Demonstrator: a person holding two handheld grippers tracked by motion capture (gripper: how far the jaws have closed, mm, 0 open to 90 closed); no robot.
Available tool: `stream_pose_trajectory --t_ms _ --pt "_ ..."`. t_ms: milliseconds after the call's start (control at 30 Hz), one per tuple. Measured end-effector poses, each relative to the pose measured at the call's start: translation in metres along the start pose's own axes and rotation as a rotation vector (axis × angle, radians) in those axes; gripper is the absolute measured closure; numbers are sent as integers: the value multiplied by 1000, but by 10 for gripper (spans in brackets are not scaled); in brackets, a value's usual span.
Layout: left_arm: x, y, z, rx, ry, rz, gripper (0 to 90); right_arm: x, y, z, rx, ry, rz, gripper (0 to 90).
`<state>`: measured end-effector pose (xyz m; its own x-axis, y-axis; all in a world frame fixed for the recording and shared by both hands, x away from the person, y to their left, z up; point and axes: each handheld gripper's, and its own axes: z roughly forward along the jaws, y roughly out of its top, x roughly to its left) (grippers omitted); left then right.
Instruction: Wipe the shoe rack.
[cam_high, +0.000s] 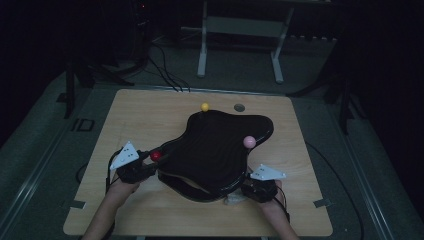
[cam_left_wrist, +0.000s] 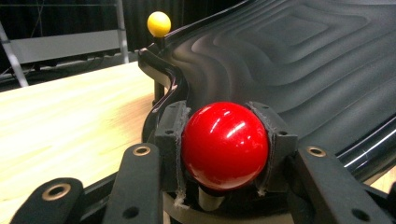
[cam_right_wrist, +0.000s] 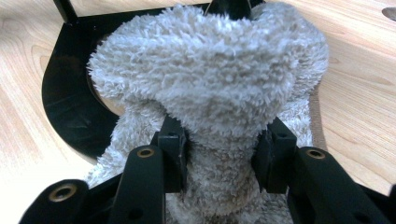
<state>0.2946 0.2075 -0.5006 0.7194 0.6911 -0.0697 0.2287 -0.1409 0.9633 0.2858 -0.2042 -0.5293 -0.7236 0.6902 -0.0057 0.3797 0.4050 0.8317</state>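
We see a glossy red ball (cam_left_wrist: 225, 145), smooth like hard plastic. Black rippled tray (cam_left_wrist: 299, 60): satin sheen, glossy rim. Grey cloth (cam_right_wrist: 210, 93): shaggy terry pile. Table (cam_high: 145, 112): matt light wood grain. Gripper pads (cam_left_wrist: 170, 140): matt black, rough.

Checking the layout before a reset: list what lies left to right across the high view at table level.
Left claw → glossy red ball knob → small yellow ball knob → pale pink ball knob → right claw, whose grey triangular plate lies right of the pink knob.
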Motion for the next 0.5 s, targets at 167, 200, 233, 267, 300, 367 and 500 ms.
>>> stream_pose_trajectory --t_ms 167,200,233,267,300,367,500 --pt "0 0 0 5 3 0 592 -2 -2 -9 5 6 -4 616" --pt "0 0 0 5 2 1 592 -3 -3 -11 6 6 -3 629" --pt "0 0 0 4 1 3 592 -3 -4 -13 7 5 -4 640" --pt "0 0 0 4 1 4 592 -4 -6 -16 9 -2 -5 655" --pt "0 0 0 5 0 2 592 -5 -7 -19 8 -8 -2 672" --pt "0 0 0 4 0 2 592 -6 -8 -23 7 -15 0 681" --pt "0 0 0 3 0 0 592 -15 -8 -38 -23 -61 25 692"
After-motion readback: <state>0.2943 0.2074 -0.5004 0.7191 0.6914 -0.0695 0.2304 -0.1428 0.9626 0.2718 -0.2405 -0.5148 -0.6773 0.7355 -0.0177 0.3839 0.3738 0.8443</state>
